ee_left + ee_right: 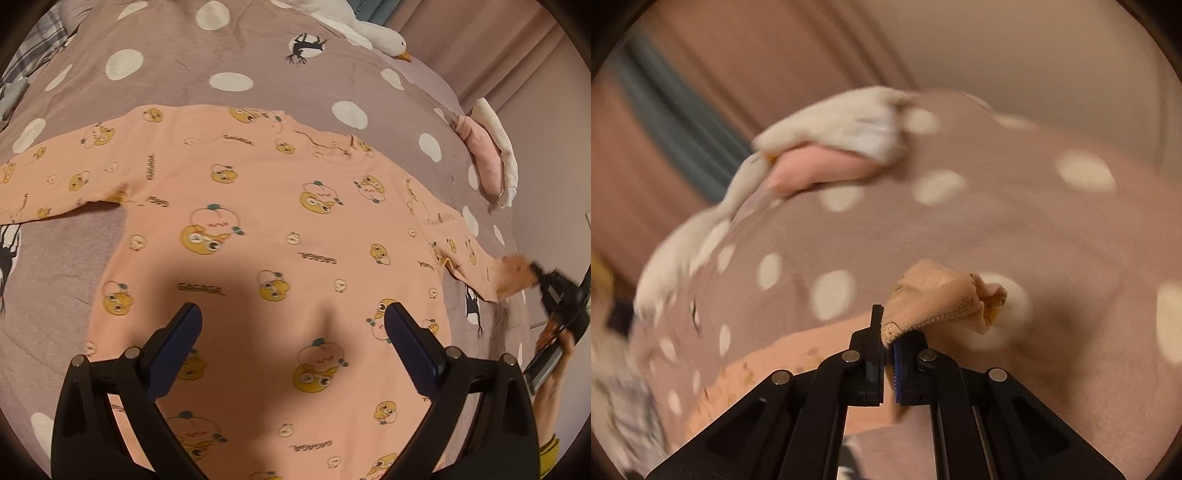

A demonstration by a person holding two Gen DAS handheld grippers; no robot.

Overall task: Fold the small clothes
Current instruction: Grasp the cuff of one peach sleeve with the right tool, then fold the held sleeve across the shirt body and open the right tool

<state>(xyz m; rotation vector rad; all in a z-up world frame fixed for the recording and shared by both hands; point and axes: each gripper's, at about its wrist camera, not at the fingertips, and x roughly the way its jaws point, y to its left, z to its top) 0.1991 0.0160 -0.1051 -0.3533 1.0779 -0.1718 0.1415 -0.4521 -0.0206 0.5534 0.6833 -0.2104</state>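
Note:
A peach long-sleeved shirt (266, 236) printed with yellow ducks lies flat on the bed, sleeves spread to both sides. My left gripper (293, 317) hovers over its lower body, open and empty. My right gripper (535, 280) shows at the right edge of the left wrist view, shut on the cuff of the shirt's right sleeve. In the right wrist view my right gripper (888, 341) pinches that cuff (934, 306), which bunches up beyond the fingertips. The view is motion-blurred.
The mauve bedspread (258, 48) has white dots and black bird prints. A white goose plush (373, 33) lies at the far edge. A folded pink and white pile (491, 158) sits at the right edge, also in the right wrist view (827, 158). Curtains hang behind.

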